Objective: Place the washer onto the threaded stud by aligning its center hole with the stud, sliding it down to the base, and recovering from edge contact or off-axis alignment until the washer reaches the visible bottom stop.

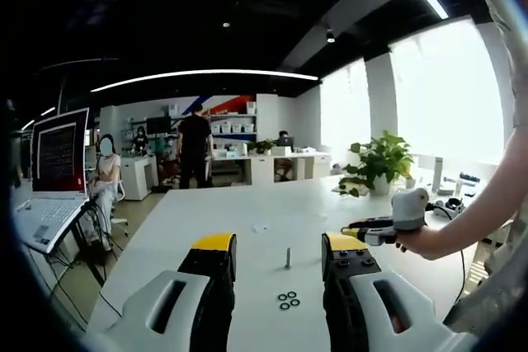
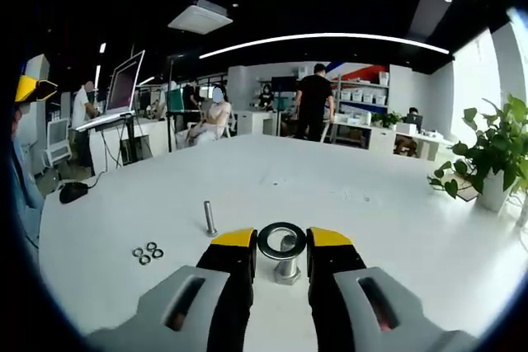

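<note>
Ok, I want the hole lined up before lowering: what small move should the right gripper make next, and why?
Probably carry the right gripper leftward in its own view and slightly forward, towards the stud. Its jaws seem to pinch the washer, whose hole faces the camera, while the stud stands upright left of the jaws, clearly apart from the washer.

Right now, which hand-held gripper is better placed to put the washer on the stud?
Right. The right hand-held gripper grips a washer between its jaws, with the stud standing nearby. The left hand-held gripper is open and empty.
</note>
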A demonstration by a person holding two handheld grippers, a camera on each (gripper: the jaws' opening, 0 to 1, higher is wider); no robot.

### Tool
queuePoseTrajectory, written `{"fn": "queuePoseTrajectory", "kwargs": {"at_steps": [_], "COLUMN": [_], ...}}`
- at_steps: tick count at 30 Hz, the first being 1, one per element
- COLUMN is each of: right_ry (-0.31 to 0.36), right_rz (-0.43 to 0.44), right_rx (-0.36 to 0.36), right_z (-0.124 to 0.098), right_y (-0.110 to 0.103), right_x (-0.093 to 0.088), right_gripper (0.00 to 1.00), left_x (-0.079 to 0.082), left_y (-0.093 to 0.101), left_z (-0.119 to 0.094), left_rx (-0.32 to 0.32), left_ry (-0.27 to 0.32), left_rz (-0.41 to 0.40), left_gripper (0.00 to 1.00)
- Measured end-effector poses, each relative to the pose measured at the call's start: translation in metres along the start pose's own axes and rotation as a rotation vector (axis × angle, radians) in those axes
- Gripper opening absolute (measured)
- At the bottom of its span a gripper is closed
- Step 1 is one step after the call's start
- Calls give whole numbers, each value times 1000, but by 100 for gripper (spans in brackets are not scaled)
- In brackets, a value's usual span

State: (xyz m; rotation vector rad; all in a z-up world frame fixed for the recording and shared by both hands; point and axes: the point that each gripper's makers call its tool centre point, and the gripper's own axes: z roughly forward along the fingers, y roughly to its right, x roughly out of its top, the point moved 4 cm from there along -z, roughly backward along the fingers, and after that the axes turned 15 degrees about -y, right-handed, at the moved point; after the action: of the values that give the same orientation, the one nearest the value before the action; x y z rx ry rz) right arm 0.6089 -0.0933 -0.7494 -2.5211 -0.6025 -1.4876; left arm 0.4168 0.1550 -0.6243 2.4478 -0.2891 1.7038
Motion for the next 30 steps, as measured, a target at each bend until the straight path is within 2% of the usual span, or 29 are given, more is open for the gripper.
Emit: {"fn": "queuePoseTrajectory", "kwargs": {"at_steps": [17,30], "right_ry": [-11,-38], "right_rz": [12,8], "right_rx": [-5,-3], "right_z": [9,18], "right_y": [2,3], "right_x": [6,3], "right_gripper": [25,25], "left_x": [-2,-2], "left_y": [-1,-4], "left_z": [0,1], "left_rx": [4,4], "left_ry": [-2,-6], "left_rz": [-2,3], "left_gripper": [40,40]}}
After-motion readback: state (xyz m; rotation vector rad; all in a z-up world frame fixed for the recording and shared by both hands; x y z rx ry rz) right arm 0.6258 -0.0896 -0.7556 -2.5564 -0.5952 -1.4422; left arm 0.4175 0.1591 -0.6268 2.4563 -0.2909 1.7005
